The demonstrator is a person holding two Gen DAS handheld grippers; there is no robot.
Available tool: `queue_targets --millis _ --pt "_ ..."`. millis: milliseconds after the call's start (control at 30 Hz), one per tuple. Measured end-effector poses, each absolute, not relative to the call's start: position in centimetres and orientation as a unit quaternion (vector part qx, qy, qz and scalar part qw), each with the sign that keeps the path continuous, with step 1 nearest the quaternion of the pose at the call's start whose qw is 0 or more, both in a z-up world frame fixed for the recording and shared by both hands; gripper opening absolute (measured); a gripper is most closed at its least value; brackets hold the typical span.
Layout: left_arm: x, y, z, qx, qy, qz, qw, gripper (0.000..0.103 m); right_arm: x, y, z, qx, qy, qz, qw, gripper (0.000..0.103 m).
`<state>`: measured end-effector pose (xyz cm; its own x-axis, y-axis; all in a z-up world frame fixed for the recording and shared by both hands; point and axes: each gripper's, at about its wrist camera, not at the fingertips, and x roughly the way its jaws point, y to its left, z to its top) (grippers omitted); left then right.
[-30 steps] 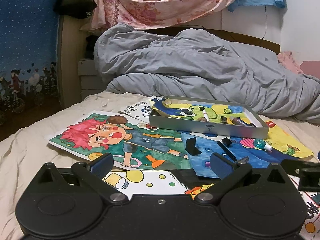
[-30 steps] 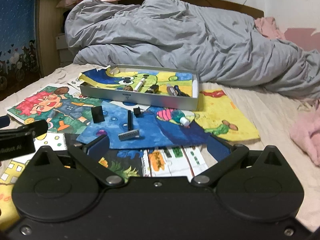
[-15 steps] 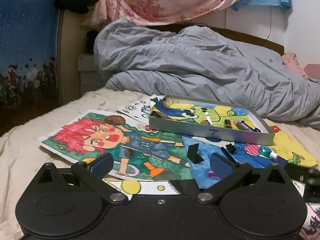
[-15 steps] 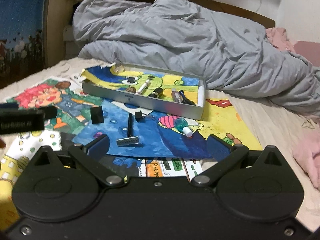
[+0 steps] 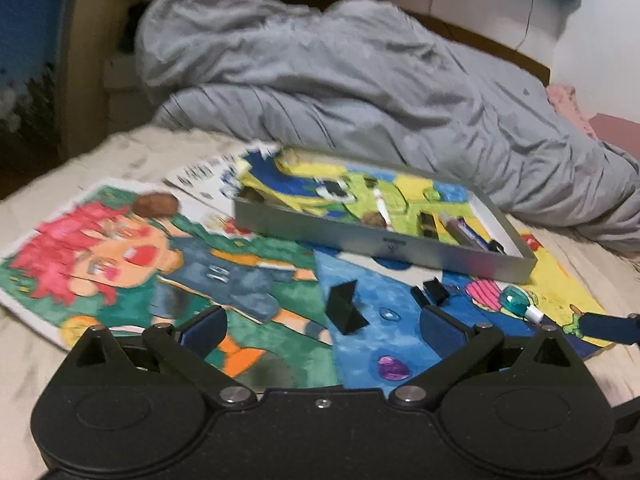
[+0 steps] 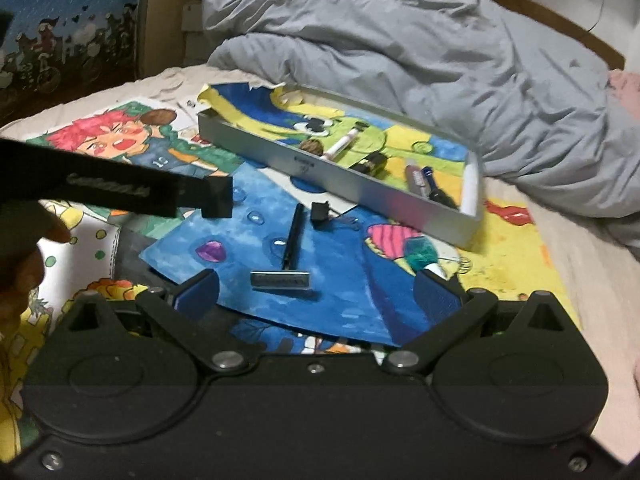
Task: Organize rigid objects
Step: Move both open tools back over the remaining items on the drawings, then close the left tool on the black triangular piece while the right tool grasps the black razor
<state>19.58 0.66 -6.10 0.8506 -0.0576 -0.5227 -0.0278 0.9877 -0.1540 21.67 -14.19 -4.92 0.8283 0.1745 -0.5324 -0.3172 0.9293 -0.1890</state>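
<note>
A silver metal tray (image 5: 352, 236) (image 6: 360, 184) lies on drawings on the bed and holds a white marker (image 6: 340, 146), a brown nut (image 6: 311, 147) and several dark small items. Loose on the blue drawing lie a black razor (image 6: 289, 256), a small black clip (image 6: 320, 211) (image 5: 436, 292), a black wedge block (image 5: 345, 309) and a teal bottle (image 5: 516, 300) (image 6: 424, 254). My left gripper (image 5: 324, 326) is open just short of the wedge block. My right gripper (image 6: 316, 294) is open, with the razor head between its fingers. The left gripper's finger (image 6: 120, 188) crosses the right wrist view.
A rumpled grey duvet (image 5: 360, 92) lies behind the tray. Coloured drawings (image 5: 120, 264) cover the cream bedsheet. A brown nut (image 5: 156, 204) rests on the red-haired drawing. A pink cloth (image 6: 626, 84) lies at the far right. A wooden headboard and blue wall are at the left.
Both grippers have moved forward toward the loose items. The right gripper has closed in on the razor; the left gripper's finger now reaches further across the right view.
</note>
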Motion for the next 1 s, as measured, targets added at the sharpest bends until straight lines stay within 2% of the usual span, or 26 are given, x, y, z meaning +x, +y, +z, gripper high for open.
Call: queue_targets --millis 467,733,800,867,933,1000 --pt "24.9 0.5 -7.9 -0.072 0.293 -0.051 0.952 0.100 24.6 -13.4 -7.5 -0.115 0.302 0.150 0.934 0.102" --pt "25.8 -0.3 -8.3 -0.053 0.293 -0.071 0.952 0.084 25.5 -13.5 -8.1 -0.086 0.302 0.152 0.937 0.102" --pt "25.8 -0.4 -8.4 -0.050 0.293 -0.077 0.952 0.078 25.6 -13.5 -8.1 -0.086 0.301 0.150 0.938 0.096" --pt "25.9 -0.4 -8.6 -0.049 0.296 -0.081 0.950 0.071 25.7 -13.4 -8.2 -0.083 0.301 0.151 0.938 0.084" --pt "25.9 -0.4 -8.8 -0.049 0.301 -0.085 0.949 0.060 25.6 -13.4 -8.1 -0.080 0.300 0.151 0.938 0.079" --pt "25.9 -0.3 -8.9 -0.052 0.304 -0.087 0.947 0.051 25.4 -13.4 -8.0 -0.080 0.298 0.151 0.939 0.069"
